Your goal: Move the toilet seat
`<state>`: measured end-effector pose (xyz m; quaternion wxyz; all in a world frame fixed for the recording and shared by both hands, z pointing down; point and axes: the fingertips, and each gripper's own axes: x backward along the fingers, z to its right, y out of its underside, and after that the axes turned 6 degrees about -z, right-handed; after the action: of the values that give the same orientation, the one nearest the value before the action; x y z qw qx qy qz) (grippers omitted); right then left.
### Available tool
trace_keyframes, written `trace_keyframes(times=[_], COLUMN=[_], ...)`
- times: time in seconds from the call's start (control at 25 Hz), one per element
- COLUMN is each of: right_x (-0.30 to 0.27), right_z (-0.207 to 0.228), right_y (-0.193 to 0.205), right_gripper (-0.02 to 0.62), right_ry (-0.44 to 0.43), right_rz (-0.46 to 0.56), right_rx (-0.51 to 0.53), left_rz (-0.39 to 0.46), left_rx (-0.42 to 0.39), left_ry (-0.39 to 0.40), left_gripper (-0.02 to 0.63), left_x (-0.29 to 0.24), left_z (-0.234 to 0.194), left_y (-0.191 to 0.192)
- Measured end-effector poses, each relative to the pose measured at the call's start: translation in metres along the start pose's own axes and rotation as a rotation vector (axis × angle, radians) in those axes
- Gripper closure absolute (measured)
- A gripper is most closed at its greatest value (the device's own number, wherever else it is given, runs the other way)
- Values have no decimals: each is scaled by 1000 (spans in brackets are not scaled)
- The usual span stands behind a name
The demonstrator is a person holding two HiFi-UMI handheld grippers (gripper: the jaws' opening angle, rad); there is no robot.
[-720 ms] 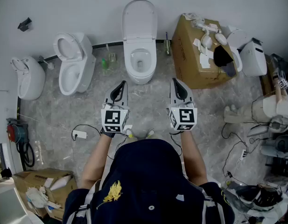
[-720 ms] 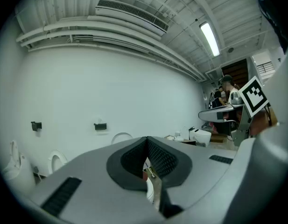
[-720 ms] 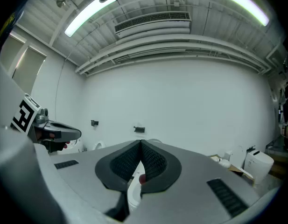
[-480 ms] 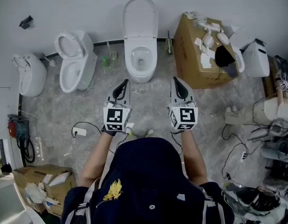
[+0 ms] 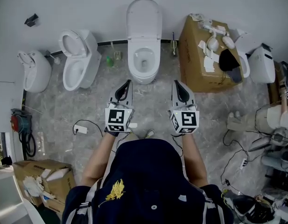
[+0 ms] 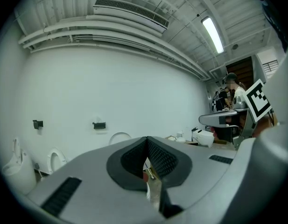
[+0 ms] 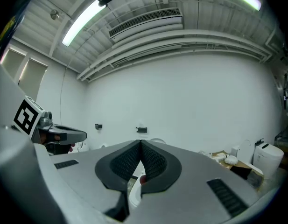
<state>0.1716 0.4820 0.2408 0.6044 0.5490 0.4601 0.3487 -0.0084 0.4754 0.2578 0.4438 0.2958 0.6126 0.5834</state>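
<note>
A white toilet (image 5: 134, 71) stands against the back wall at the middle, with its lid (image 5: 144, 17) raised against the wall and the bowl open. I cannot tell the seat ring from the bowl rim. My left gripper (image 5: 129, 82) and right gripper (image 5: 174, 82) are held side by side just in front of the bowl, both pointing at it and touching nothing. In the left gripper view the left gripper (image 6: 146, 138) has its jaws pressed together and empty. The right gripper (image 7: 141, 141) is likewise shut and empty, with the raised lid (image 7: 156, 140) just above its jaws.
A second open toilet (image 5: 80, 59) and a white wall fixture (image 5: 34, 71) stand to the left. A large cardboard box (image 5: 200, 73) with white parts on it is at the right. A green bottle (image 5: 109, 60), floor cables (image 5: 80, 129) and another box (image 5: 45, 183) lie around.
The head view has shifted slightly, so the toilets sit a bit further right. Both grippers keep the same pose, shut and side by side.
</note>
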Motion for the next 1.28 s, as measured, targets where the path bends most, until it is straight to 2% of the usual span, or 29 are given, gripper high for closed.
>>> trace_keyframes(times=[0.12,0.24,0.64,1.28], right_x=[-3,-9,-60,-232], right_z=[6,11,16,-2], right_y=[5,8,13,-25], right_gripper=[569,569,569,569], right_ry=[-20,-5,12,62], right_rz=[-9,-11,-30,-29], right_rx=[-18,-40,-24,-4], left_rz=[3,-14,-41,-7], left_rx=[-1,-4,12,50], left_ry=[-9,-7,-28,41], left_gripper=[588,588,588,588], left_x=[-5,-10,-48,-164], left_z=[5,4,-30,-161], left_y=[-1,4,14,2])
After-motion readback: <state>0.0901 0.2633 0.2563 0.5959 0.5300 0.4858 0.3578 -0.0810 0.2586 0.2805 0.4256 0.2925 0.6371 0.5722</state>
